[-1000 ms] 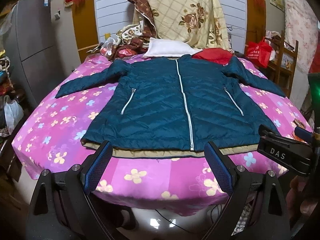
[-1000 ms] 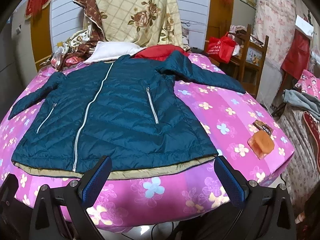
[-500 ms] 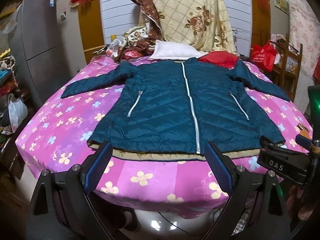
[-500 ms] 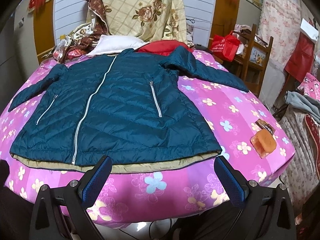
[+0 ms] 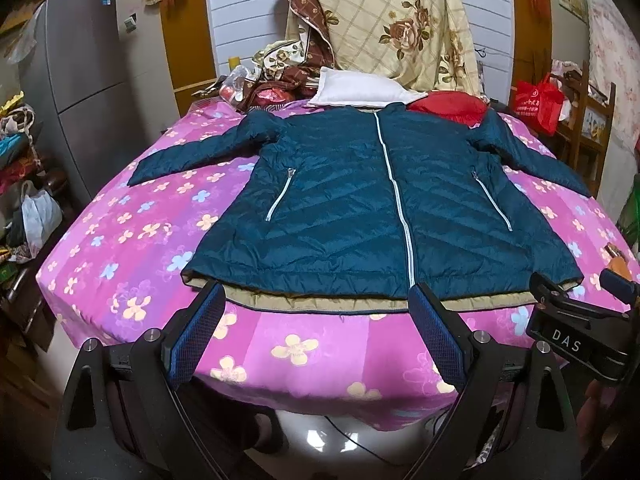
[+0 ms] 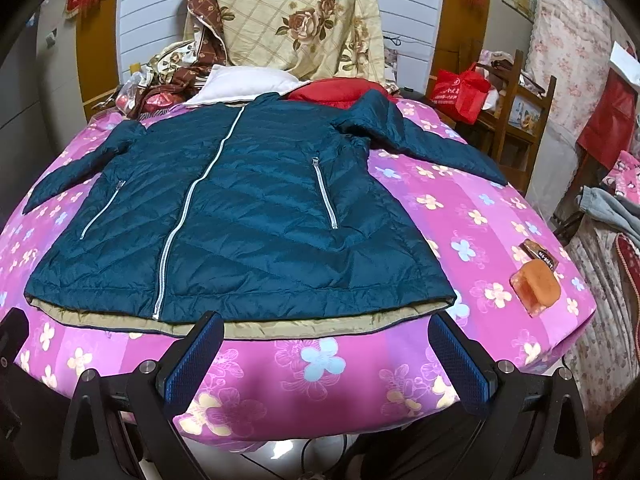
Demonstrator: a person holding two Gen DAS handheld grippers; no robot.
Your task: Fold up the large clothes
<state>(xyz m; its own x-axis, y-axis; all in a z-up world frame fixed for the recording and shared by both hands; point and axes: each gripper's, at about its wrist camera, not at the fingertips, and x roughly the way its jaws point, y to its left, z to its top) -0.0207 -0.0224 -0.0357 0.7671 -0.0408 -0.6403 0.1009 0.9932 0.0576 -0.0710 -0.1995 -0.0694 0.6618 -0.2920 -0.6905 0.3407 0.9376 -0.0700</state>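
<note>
I see a teal quilted jacket with silver zips and a khaki lining, on a magenta bed sheet with yellow, blue and white flowers. My hand-held gripper fingers carry blue pads.

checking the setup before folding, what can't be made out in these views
- Jacket back side: both views, it lies front up on the bed.
- Red garment: both views, mostly covered by the jacket's collar and shoulder.
- Label on the orange item: right wrist view, print too small.
- Right claw: left wrist view, cut off by the edge.
</note>
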